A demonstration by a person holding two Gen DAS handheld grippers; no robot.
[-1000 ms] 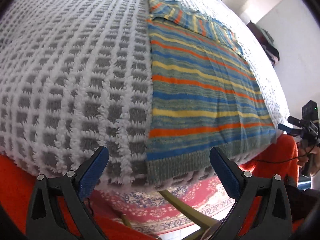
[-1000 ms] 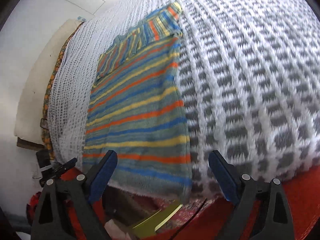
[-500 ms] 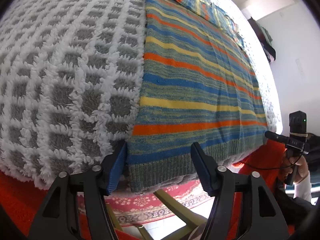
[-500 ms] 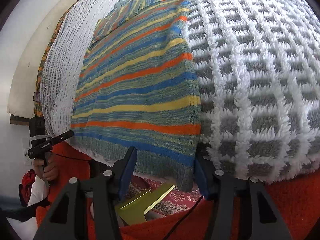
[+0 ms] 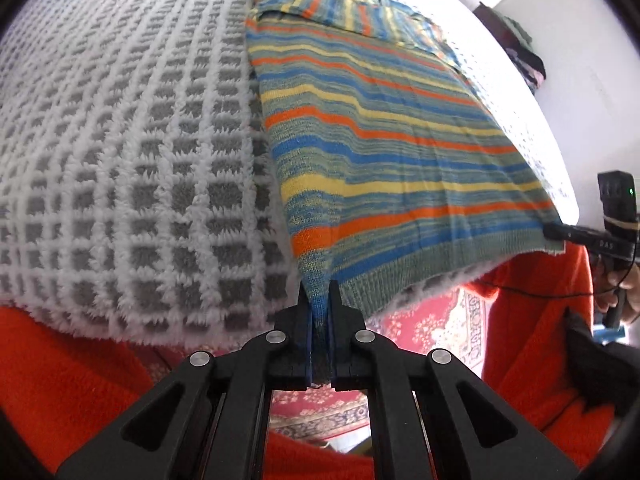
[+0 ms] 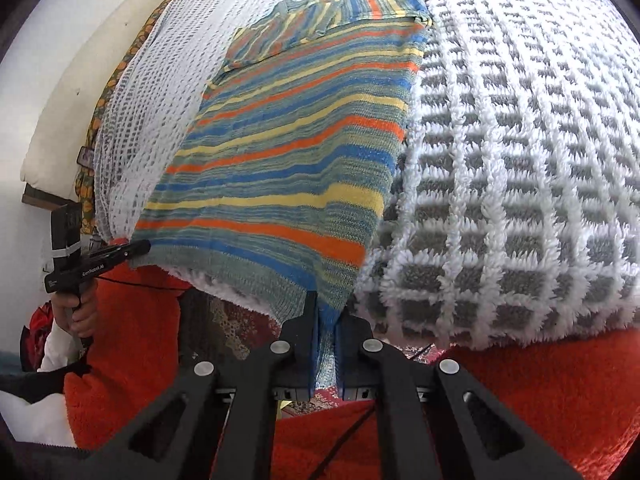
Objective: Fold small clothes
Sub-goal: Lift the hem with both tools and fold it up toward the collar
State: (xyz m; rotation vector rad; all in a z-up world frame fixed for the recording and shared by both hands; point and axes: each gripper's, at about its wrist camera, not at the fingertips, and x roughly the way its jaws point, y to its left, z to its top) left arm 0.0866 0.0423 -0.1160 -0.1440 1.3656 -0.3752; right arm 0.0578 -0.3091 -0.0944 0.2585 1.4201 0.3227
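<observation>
A knit sweater (image 5: 380, 128) with blue, orange, yellow and grey-green stripes lies flat on a bed, sleeves folded in at the far end. My left gripper (image 5: 319, 294) is closing on the near left corner of the ribbed hem, and the knit is pinched between its pads and lifted off the bed. My right gripper (image 6: 326, 312) is closing the same way on the near right corner of the sweater (image 6: 288, 152), pads pressing the cloth. Each gripper shows in the other's view: the right gripper (image 5: 554, 234), and the left gripper (image 6: 138, 248), held in a hand (image 6: 76, 312).
A white-and-grey checked fleece blanket (image 5: 140, 140) covers the bed beside the sweater, with a white mesh cover (image 6: 152, 80) on the other side. An orange fleece (image 5: 60, 360) hangs over the bed's near edge. Below it lies a red patterned rug (image 5: 432, 328).
Both grippers went from wide open above the hem to shut on its two near corners. The corners now rise in small peaks off the bed edge.
</observation>
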